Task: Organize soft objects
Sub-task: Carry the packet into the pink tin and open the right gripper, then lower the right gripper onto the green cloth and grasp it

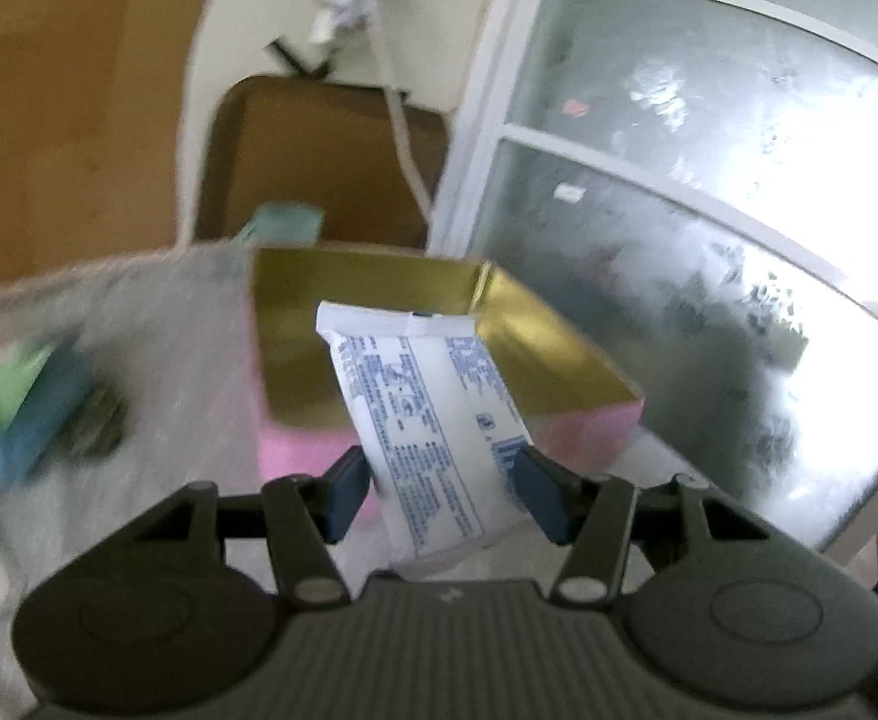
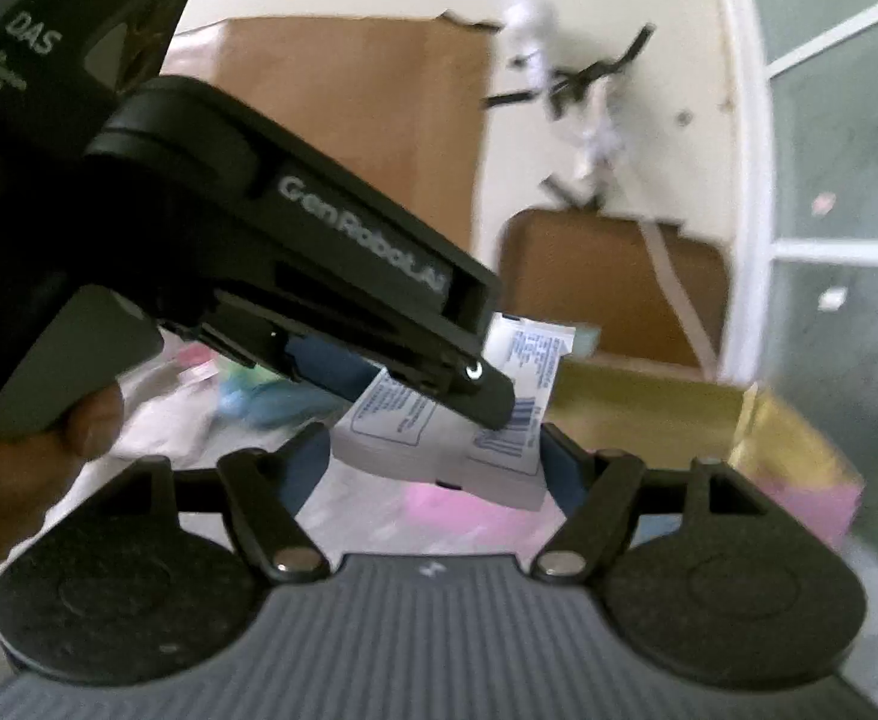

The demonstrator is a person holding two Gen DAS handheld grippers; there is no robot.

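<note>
White packet (image 1: 433,432) upright between the left gripper (image 1: 442,489) jaws — clamped on it — above the pink box (image 1: 565,360).

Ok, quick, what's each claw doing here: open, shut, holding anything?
Left claw: shut on the white packet, held above the pink box.
Right claw: open, holding nothing; the packet sits between its fingers, but the left claw grips it.
</note>
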